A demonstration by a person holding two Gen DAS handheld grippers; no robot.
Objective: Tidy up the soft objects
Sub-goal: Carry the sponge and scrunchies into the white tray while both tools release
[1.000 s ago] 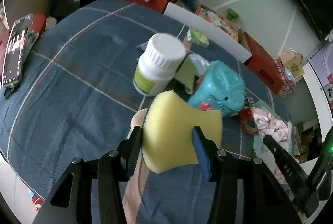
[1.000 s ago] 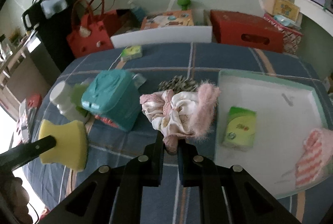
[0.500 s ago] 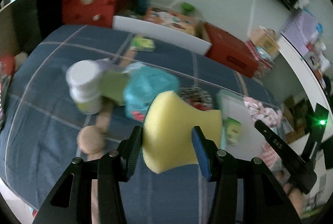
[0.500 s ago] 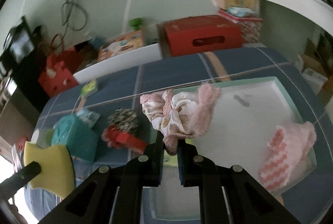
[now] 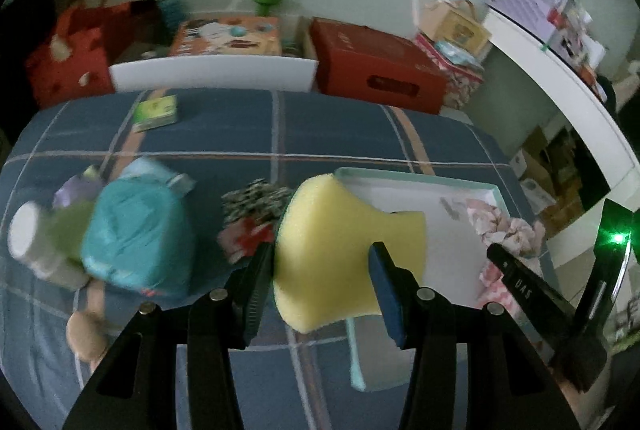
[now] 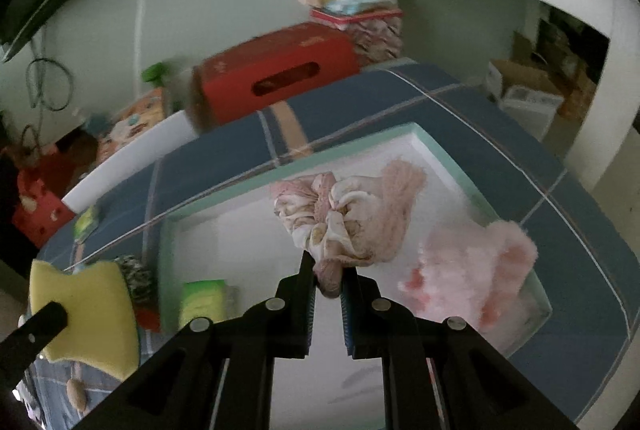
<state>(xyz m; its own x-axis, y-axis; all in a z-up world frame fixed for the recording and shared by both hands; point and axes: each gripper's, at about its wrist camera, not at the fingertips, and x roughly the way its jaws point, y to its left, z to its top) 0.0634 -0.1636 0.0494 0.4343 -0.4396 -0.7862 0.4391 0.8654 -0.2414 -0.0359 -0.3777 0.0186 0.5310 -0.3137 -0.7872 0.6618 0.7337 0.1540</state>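
The left hand-held gripper (image 5: 322,262) is clenched on a yellow sponge (image 5: 344,250), one finger pressing each of its narrowed sides. The sponge is held above the blue plaid surface (image 5: 240,134), at the near left edge of a white tray (image 5: 416,176) with a mint-green rim. To the left of this gripper lie a teal pouch (image 5: 136,234), a white-capped bottle (image 5: 28,242) and a black-and-white patterned scrunchie (image 5: 256,196), with a red item just in front of the scrunchie. A small green packet (image 5: 156,112) lies far ahead on the left.

The right hand-held gripper (image 6: 328,278) is clamped on a bundle of pink and cream scrunchies (image 6: 348,214), its fingers nearly together on the lower fold. The bundle hangs over the tray interior (image 6: 248,230). To the right of this gripper, a fluffy pink and white striped item (image 6: 476,270) lies inside the tray near its right rim. To the left, a green packet (image 6: 202,300) lies in the tray beside its left rim. Further left, outside the rim, the yellow sponge (image 6: 86,314) shows in the other gripper's finger. A red cardboard box (image 6: 276,74) stands beyond the far edge of the surface.
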